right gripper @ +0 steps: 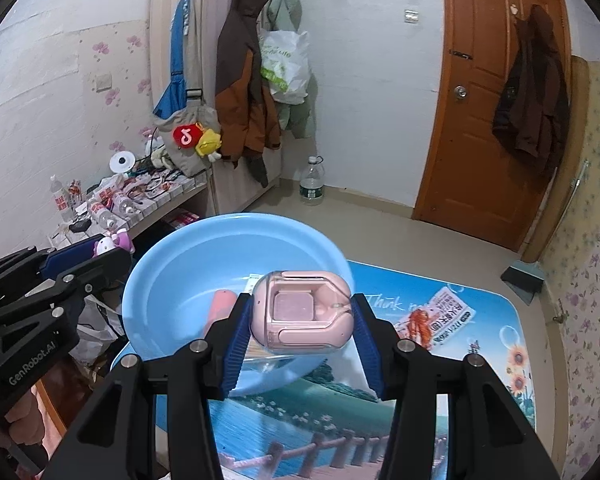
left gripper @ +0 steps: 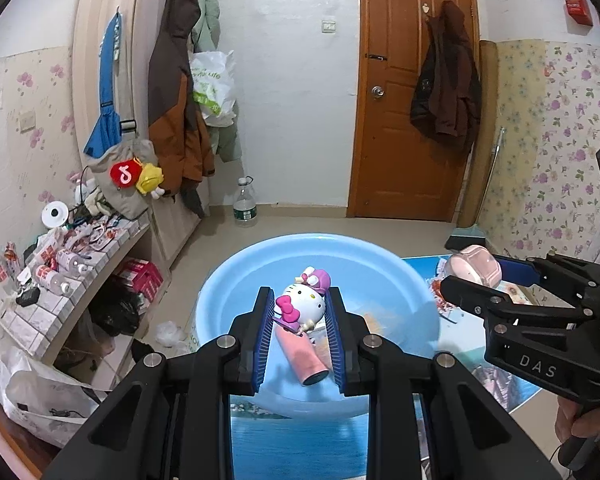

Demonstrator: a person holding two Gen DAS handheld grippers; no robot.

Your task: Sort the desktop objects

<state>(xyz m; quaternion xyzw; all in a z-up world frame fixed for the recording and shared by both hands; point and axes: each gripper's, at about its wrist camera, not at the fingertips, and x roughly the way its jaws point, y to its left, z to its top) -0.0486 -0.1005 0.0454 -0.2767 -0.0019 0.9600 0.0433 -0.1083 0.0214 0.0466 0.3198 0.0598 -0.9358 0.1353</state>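
Pink case [right gripper: 303,317] between right gripper [right gripper: 300,344] pads

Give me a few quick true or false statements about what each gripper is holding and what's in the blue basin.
1. The left gripper holds a white cat figurine. True.
2. The right gripper is empty. False: it grips a pink case.
3. A pink cylinder lies inside the blue basin. True.
4. The basin sits on the floor. False: it rests on a scenic mat.
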